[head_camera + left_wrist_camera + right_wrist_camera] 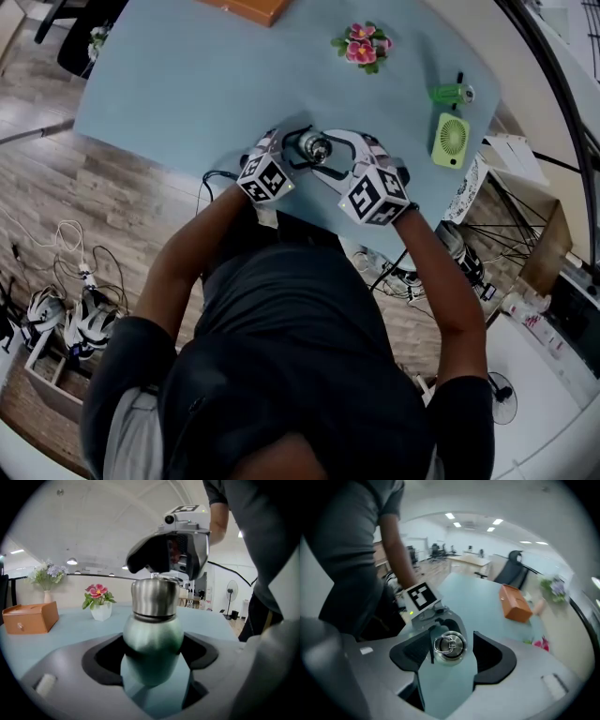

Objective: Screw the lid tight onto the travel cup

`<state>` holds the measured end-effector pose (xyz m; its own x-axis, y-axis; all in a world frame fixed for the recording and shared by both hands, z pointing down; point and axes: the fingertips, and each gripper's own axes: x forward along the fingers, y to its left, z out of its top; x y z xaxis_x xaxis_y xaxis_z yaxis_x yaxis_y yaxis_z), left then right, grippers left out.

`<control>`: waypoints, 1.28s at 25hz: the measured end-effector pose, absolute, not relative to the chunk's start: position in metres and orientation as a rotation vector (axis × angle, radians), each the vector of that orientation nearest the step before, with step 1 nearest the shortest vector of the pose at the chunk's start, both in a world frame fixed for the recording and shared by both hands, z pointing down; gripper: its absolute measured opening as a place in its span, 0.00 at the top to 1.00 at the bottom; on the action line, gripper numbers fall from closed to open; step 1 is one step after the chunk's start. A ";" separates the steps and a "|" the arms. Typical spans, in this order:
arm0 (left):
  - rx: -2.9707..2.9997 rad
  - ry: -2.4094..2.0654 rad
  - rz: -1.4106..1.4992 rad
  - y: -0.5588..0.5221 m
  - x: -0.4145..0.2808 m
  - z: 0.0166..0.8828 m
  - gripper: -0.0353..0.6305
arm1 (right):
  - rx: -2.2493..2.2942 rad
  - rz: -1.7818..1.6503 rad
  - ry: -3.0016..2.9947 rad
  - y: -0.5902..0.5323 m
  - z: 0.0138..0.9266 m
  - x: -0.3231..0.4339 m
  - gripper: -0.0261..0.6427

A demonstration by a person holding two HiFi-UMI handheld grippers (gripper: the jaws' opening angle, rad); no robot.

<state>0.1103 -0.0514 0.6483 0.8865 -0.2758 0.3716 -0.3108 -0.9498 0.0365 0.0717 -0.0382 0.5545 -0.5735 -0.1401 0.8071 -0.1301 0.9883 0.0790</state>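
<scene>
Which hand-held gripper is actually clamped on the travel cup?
The left hand-held gripper: its jaws pinch the green travel cup. The right hand-held gripper hangs open around the steel lid.

- Body of the travel cup point(152, 641): pale metallic green.
- The lid point(153, 597), on top of the travel cup: brushed silver steel.
- The left gripper point(152, 660), around the travel cup: grey shell, black pads.
- The right gripper point(451, 660), above the travel cup: light grey shell, black pads.
- Each marker cube point(265, 178): black squares on white.
- The table point(187, 84), under the travel cup: plain pale blue.
- The box point(29, 618), far left of the travel cup: orange-brown.
- The flowers point(96, 591), left of the travel cup: pink blooms, green leaves, white pot.
- The fan point(451, 139), right of the travel cup: lime green.
</scene>
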 end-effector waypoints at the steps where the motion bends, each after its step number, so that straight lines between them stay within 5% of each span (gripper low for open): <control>1: 2.959 -0.461 0.561 -0.051 0.110 0.648 0.33 | 0.046 -0.098 -2.136 -0.035 0.555 0.074 0.56; 7: 2.957 -0.461 0.560 -0.052 0.110 0.649 0.33 | -0.390 -0.423 -1.875 -0.034 0.571 0.082 0.56; 14: 2.961 -0.463 0.555 -0.052 0.111 0.647 0.32 | -0.382 -0.391 -1.912 -0.035 0.581 0.074 0.60; 32: 2.960 -0.467 0.556 -0.053 0.110 0.649 0.32 | 1.091 0.386 -2.051 -0.057 0.579 0.079 0.60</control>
<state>0.1103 -0.0525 0.6490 0.8867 -0.2801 0.3679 -0.3144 -0.9486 0.0354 0.0785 -0.0573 0.5791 -0.3405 -0.5722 0.7461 -0.8043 0.5882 0.0841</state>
